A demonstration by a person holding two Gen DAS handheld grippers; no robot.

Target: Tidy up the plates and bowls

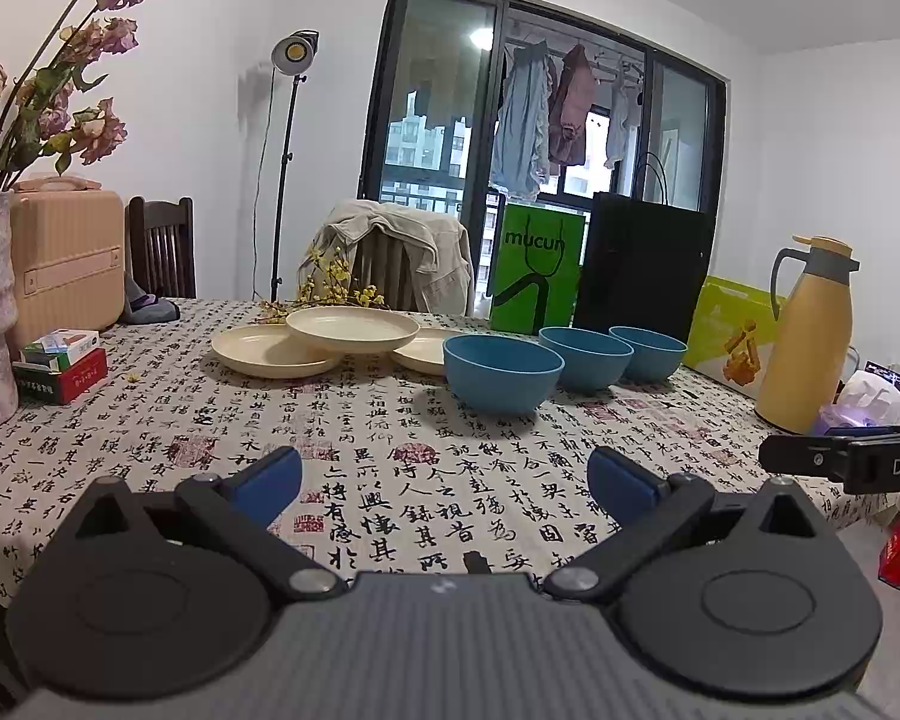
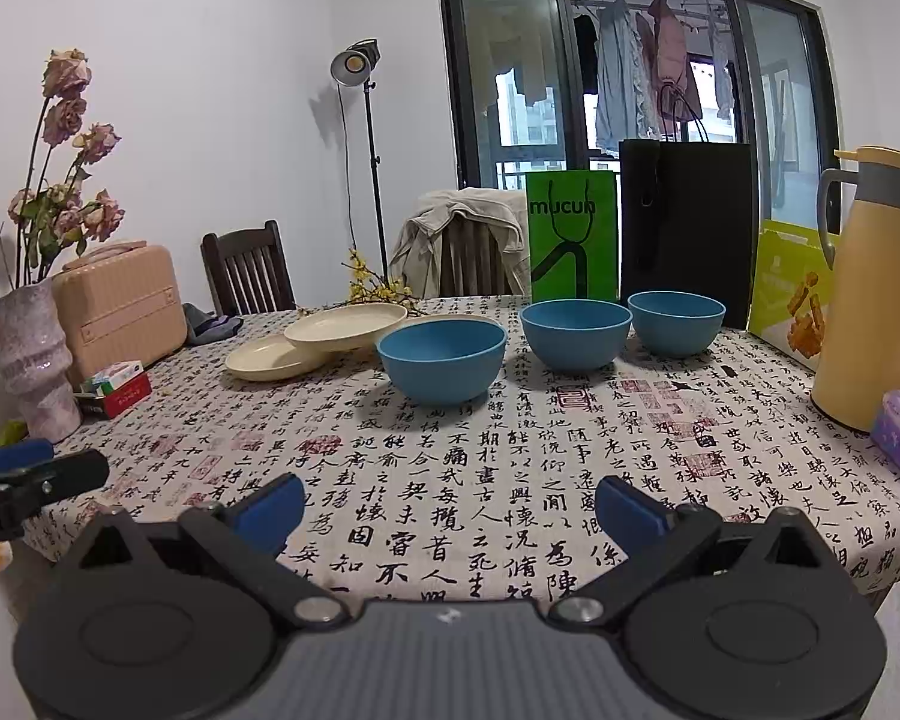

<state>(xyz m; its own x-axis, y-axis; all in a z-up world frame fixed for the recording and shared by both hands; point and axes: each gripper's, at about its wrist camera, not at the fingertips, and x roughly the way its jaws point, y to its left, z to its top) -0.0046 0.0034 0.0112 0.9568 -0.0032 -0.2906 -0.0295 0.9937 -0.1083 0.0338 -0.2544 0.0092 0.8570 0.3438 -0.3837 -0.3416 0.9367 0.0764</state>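
— On the table [image 1: 390, 468]: three cream plates [image 1: 353, 327] overlapping far left, three blue bowls [image 2: 442, 360] in a row beside them, all untouched.
— Left gripper [image 1: 444, 480] and right gripper [image 2: 448, 507]?
— Both spread wide, empty, near edge.
— Best approach?
— Probably pinch nearest bowl's rim, lift straight, nest into neighbour gently.

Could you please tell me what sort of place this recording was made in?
Most likely a home dining room: a cloth-covered table with wooden chairs, and laundry drying on the balcony behind glass doors.
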